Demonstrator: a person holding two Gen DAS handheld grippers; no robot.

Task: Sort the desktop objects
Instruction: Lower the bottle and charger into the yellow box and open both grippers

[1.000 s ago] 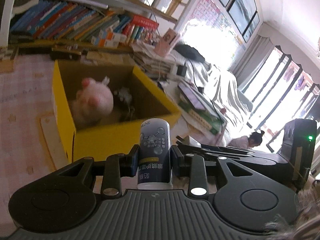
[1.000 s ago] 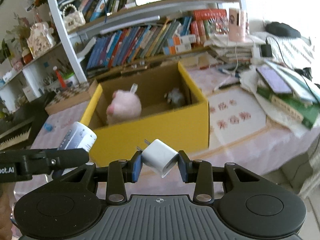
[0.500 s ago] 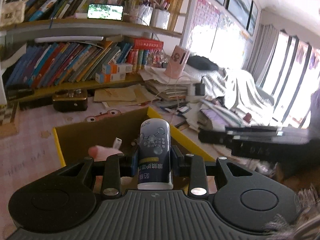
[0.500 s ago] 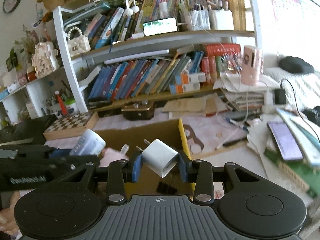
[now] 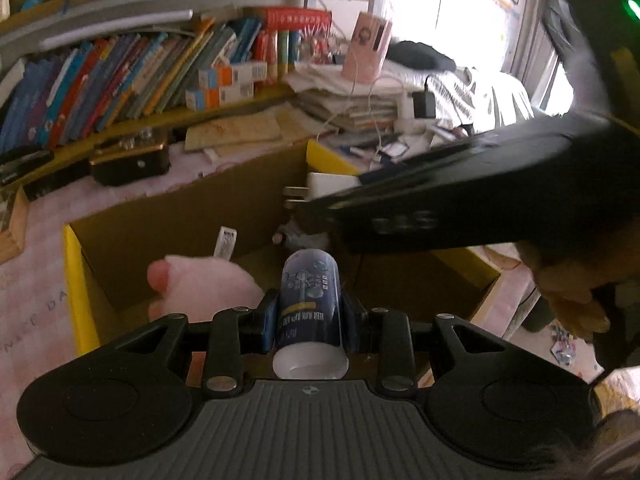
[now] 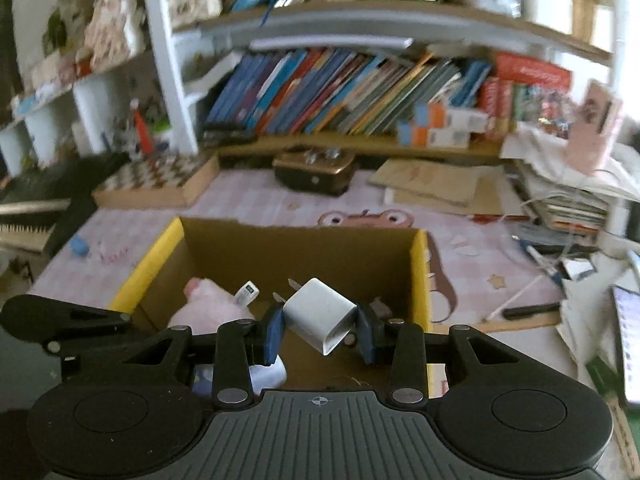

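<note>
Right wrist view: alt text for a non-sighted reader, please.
The right gripper grips a white plug-in charger above an open yellow cardboard box on a cluttered desk. A pink plush toy lies inside; packed bookshelves stand behind.

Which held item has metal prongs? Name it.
The white charger plug in the right gripper; the left gripper's blue-labelled bottle has none.
</note>
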